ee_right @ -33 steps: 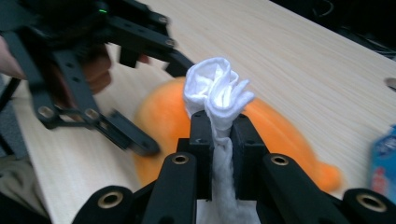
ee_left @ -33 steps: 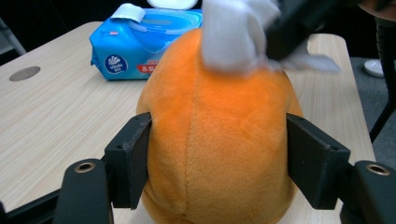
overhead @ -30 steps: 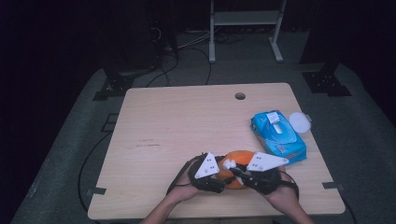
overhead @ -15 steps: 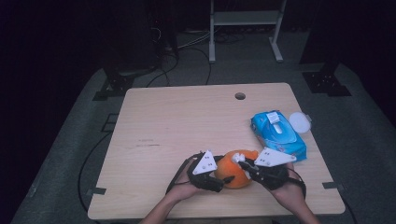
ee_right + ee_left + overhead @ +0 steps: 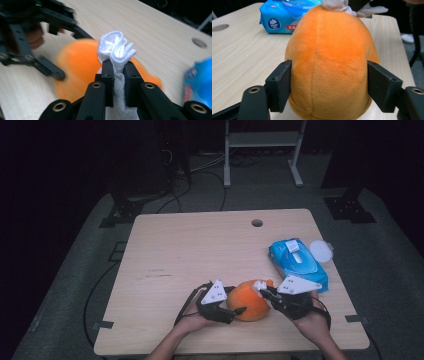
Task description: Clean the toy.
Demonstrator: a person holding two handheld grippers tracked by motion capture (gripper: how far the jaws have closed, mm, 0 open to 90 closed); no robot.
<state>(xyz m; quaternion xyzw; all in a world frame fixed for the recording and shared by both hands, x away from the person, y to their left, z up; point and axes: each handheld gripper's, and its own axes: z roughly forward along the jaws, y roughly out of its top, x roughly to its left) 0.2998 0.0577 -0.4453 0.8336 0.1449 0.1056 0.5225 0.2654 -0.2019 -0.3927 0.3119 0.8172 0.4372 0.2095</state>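
An orange plush toy [image 5: 248,305] lies near the table's front edge, between the person's two hands. My left gripper [image 5: 239,311] grips it from the left; in the left gripper view both pads press into the sides of the plush [image 5: 329,65]. Those jaws have just been opening a little, with the plush still between them. My right gripper [image 5: 264,292] is shut on a bunched white wipe [image 5: 259,285] that rests on the toy's upper right end. The right gripper view shows the wipe [image 5: 116,48] pinched between the jaws above the blurred plush [image 5: 77,65].
A blue pack of wet wipes [image 5: 297,262] lies at the table's right edge, just behind the right hand, with a round white lid [image 5: 320,251] beside it. A cable hole [image 5: 257,223] sits near the far edge. The wooden tabletop [image 5: 200,255] stretches bare to the left and back.
My right gripper has slid to the right with the wipe, baring more of the orange plush. The left hand has stayed in place on the toy.
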